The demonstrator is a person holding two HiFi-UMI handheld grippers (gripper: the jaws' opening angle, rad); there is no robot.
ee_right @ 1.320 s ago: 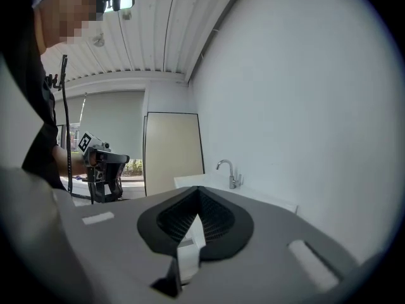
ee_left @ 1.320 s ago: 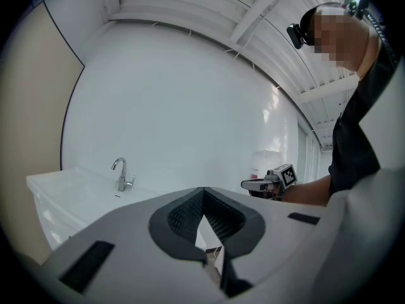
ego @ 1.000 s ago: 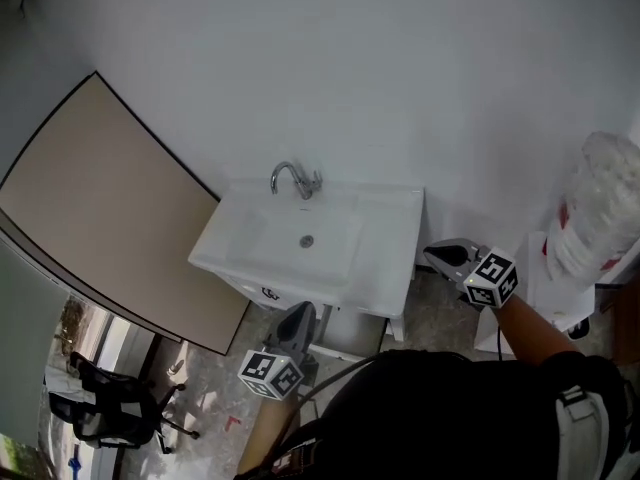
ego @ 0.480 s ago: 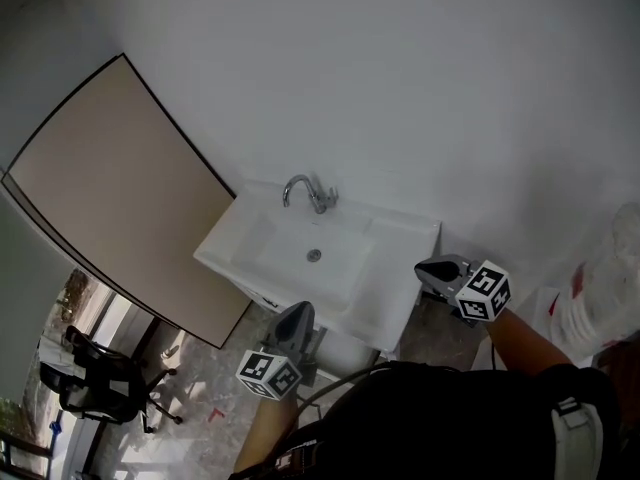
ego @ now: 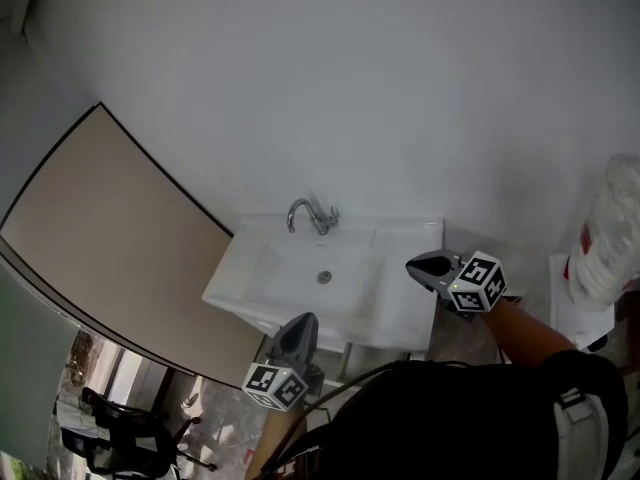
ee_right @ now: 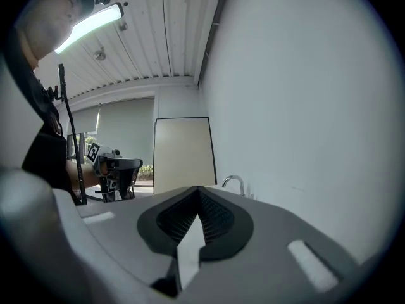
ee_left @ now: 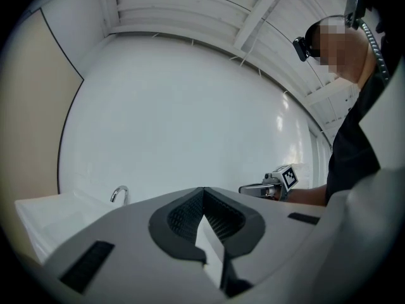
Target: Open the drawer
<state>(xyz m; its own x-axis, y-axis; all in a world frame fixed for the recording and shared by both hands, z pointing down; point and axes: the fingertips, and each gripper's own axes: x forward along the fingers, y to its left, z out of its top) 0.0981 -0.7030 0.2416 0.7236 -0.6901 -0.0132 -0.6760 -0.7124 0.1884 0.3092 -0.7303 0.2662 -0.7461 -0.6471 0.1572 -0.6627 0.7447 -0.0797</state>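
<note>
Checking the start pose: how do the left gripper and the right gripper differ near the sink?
The left gripper sits before the sink's front edge; the right gripper is at its right end, higher in the head view. The left gripper points toward the wall, the right gripper leftward across the sink. Both are shut and empty.

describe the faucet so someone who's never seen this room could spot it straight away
A white rectangular washbasin stands against the plain white wall. On its back edge, nearest the wall, is the faucet: a shiny metal spout arching over the bowl, unlike the small flat drain in the bowl's floor.
</note>
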